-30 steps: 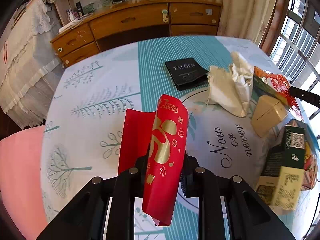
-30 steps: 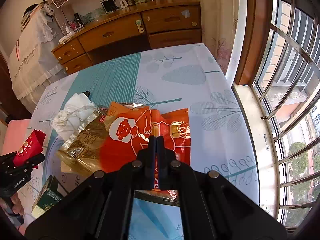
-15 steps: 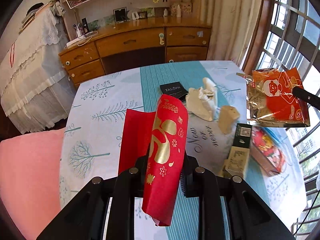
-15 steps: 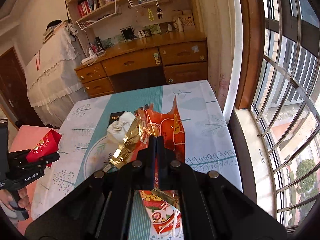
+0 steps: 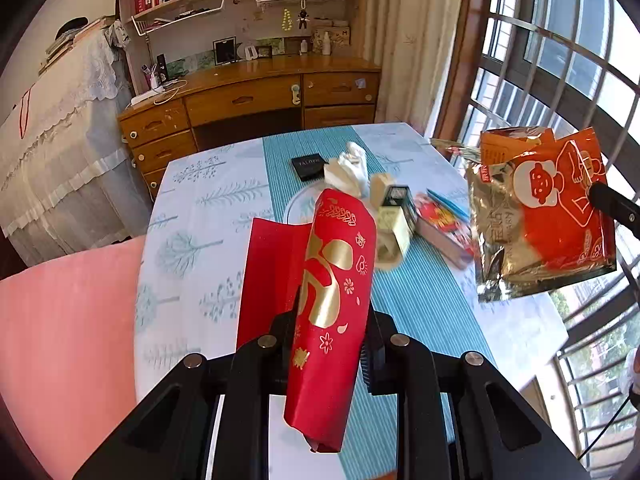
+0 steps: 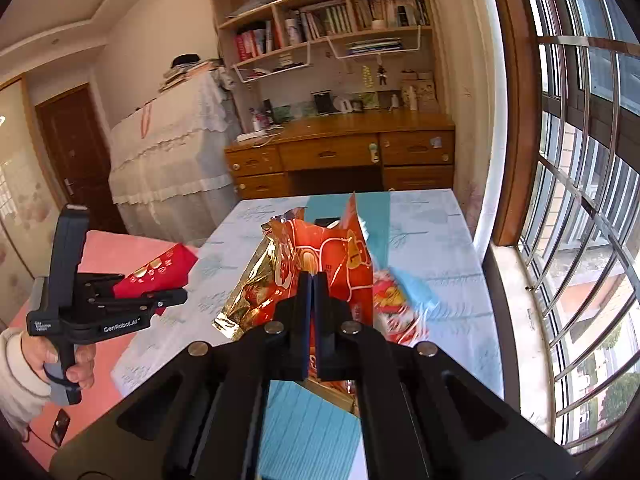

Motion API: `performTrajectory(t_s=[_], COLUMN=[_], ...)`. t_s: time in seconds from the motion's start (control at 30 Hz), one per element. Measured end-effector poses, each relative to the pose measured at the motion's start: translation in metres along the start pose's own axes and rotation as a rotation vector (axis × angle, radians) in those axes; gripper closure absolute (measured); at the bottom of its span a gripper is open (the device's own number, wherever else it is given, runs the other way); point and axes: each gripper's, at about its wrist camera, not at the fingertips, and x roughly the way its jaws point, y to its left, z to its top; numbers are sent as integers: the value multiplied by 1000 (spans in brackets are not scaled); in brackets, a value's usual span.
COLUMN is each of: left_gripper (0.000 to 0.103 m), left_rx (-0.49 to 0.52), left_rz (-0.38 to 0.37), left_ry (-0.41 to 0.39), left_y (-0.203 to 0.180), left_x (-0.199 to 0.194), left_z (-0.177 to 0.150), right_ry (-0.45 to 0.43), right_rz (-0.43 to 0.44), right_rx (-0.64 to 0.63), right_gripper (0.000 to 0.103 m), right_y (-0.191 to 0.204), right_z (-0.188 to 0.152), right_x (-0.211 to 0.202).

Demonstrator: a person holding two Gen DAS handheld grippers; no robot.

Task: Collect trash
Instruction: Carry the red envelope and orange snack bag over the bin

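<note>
My left gripper [image 5: 329,332] is shut on a red paper envelope with gold print [image 5: 334,304], held well above the table. It also shows in the right wrist view [image 6: 158,274]. My right gripper [image 6: 313,280] is shut on an orange and gold snack bag [image 6: 320,256], which hangs in the air at the right of the left wrist view [image 5: 540,216]. On the table [image 5: 208,216] lie a crumpled white tissue [image 5: 348,170], a black wallet [image 5: 310,166], a beige carton [image 5: 382,186], a green and cream box [image 5: 394,216] and a red packet [image 5: 440,220].
A pink chair or cushion [image 5: 60,320] sits left of the table. A wooden desk with drawers [image 5: 256,100] stands behind it, under bookshelves. A covered piece of furniture [image 5: 52,140] is at the left. Barred windows [image 5: 560,80] run along the right.
Both grippers have risen high and pulled back from the table with their items. The snack bag has come off the table and now hangs in the air.
</note>
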Motion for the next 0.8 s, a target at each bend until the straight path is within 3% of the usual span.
performTrajectory(t_s=[0.2, 0.37, 0.57, 0.8], left_gripper=[83, 83, 83, 83], left_rx=[12, 5, -37, -67], left_rz=[-26, -74, -134, -172], left_ry=[1, 55, 166, 336], left_y=[-4, -7, -12, -26], left_x=[-67, -93, -76, -24], left_z=[-81, -169, -268, -360], right_ry=[-29, -45, -4, 77], right_rz=[37, 28, 10, -26], right_rx=[-27, -60, -82, -142], right_gripper=[103, 103, 103, 103], right_y=[55, 93, 115, 120], right_z=[-70, -148, -255, -362], right_x=[-81, -127, -129, -92])
